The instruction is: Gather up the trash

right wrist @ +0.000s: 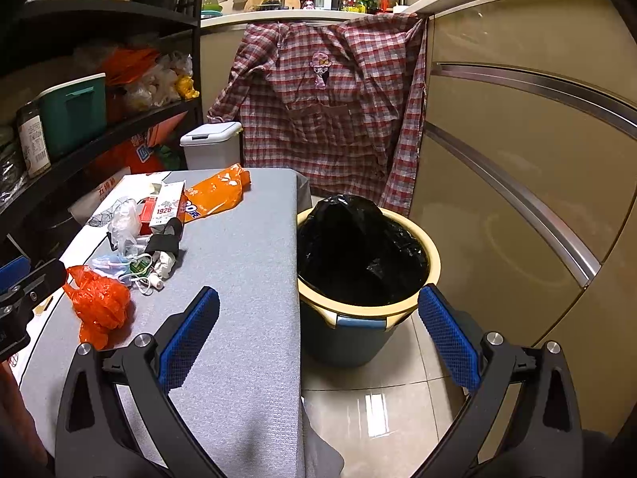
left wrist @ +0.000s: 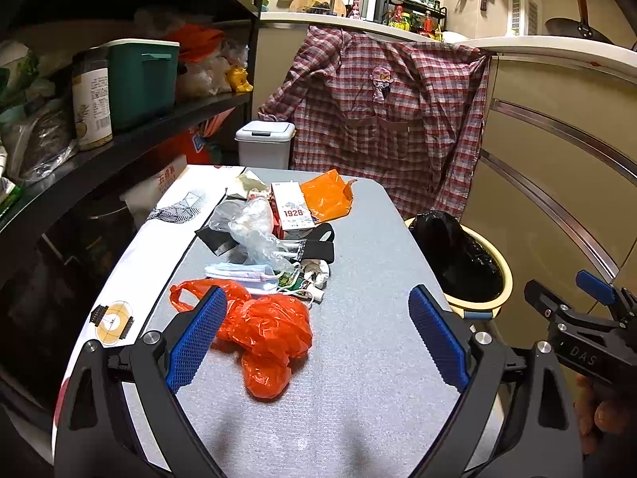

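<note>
A crumpled red-orange plastic bag [left wrist: 262, 330] [right wrist: 99, 302] lies nearest on the grey table [left wrist: 358, 358] [right wrist: 247, 279]. Behind it sit a blue face mask [left wrist: 239, 273], clear plastic wrap [left wrist: 254, 227], a black strap [left wrist: 318, 247], a "1928" carton [left wrist: 292, 209] [right wrist: 167, 207] and an orange wrapper [left wrist: 326, 195] [right wrist: 217, 193]. My left gripper [left wrist: 316, 302] is open, its fingers framing the red bag without touching. My right gripper [right wrist: 318, 298] is open over the table edge, beside the yellow-rimmed trash bin [right wrist: 318, 290] [left wrist: 501, 298] lined with a black bag.
A small white lidded bin [left wrist: 264, 145] [right wrist: 211, 145] stands beyond the table. A plaid shirt [left wrist: 390, 119] hangs off the counter behind. Dark shelves [left wrist: 119, 147] with containers line the left. Beige cabinets [right wrist: 517, 159] stand on the right, above glossy floor tiles [right wrist: 378, 418].
</note>
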Action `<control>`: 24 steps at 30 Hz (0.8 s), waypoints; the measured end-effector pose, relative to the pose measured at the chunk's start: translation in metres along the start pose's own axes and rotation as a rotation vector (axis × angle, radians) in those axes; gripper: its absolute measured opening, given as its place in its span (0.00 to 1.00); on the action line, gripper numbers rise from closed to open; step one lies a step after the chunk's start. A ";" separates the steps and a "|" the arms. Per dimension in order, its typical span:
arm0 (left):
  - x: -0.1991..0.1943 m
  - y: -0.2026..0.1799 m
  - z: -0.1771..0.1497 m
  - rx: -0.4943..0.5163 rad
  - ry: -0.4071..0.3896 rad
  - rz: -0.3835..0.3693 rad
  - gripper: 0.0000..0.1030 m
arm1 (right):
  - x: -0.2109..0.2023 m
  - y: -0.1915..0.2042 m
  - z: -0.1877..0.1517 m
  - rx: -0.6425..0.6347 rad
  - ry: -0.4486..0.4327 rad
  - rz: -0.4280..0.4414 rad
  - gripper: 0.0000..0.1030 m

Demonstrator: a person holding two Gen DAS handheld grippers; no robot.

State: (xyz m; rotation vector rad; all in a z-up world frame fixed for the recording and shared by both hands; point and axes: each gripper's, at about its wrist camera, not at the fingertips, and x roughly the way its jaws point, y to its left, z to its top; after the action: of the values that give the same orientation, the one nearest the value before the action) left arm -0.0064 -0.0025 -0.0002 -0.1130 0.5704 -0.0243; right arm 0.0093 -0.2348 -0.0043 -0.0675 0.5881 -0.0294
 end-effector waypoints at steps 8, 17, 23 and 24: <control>-0.004 -0.001 0.002 0.001 -0.010 -0.006 0.87 | -0.001 0.001 -0.001 0.003 -0.003 -0.003 0.95; -0.003 -0.002 0.002 0.002 -0.009 -0.004 0.87 | -0.001 -0.001 0.001 0.003 -0.003 -0.002 0.95; -0.004 -0.002 0.002 0.000 -0.010 -0.004 0.87 | -0.001 -0.005 0.004 0.001 -0.007 -0.005 0.95; -0.003 -0.001 0.002 0.000 -0.009 -0.005 0.87 | -0.002 -0.005 0.004 0.001 -0.008 -0.005 0.95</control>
State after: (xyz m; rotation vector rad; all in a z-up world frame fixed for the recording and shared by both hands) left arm -0.0082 -0.0034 0.0035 -0.1144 0.5615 -0.0286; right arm 0.0100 -0.2398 0.0000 -0.0678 0.5797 -0.0342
